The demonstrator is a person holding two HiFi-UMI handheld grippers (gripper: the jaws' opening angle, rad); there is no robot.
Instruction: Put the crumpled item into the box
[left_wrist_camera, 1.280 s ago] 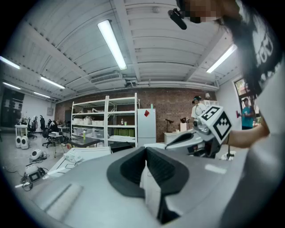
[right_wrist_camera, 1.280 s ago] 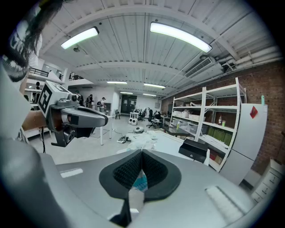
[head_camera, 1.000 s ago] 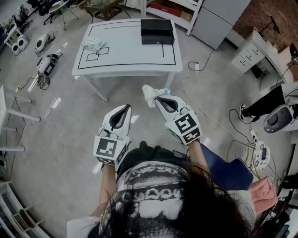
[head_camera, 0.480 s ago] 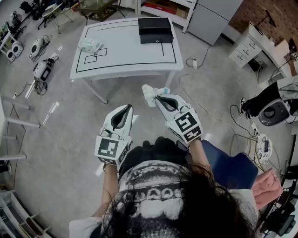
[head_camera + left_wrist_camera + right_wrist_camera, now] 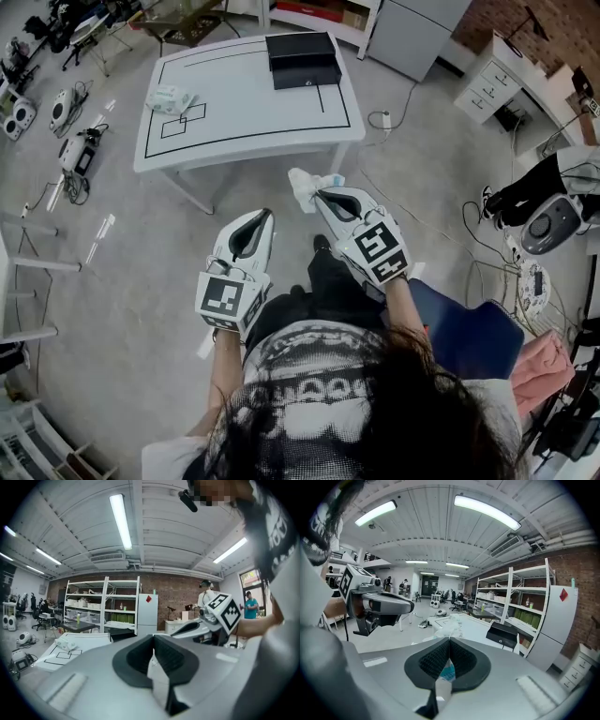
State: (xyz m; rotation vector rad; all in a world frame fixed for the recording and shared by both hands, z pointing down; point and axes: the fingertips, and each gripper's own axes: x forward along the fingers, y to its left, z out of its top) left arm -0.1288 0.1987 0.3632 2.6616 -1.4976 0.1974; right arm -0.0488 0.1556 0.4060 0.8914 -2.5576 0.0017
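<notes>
My right gripper [image 5: 319, 193] is shut on a crumpled white and blue plastic item [image 5: 305, 187], held in the air short of the white table [image 5: 244, 112]. In the right gripper view the crumpled item [image 5: 449, 626] sticks out past the closed jaws. An open black box [image 5: 302, 59] sits at the table's far right; the same black box [image 5: 502, 634] lies ahead in the right gripper view. My left gripper [image 5: 265, 214] is shut with nothing in it, beside the right one. A second crumpled white bundle [image 5: 169, 97] lies on the table's left.
Black lines are taped on the tabletop. Devices and cables [image 5: 70, 150] lie on the floor at left, and a cable [image 5: 403, 112] runs right of the table. Drawers [image 5: 492, 89] and a seated person's legs [image 5: 525, 197] are at right. Shelving [image 5: 101, 604] stands behind the table.
The person has stepped forward, so the table and box sit a little nearer and further left in the head view. Both grippers keep their pose; the right one still holds the crumpled item.
</notes>
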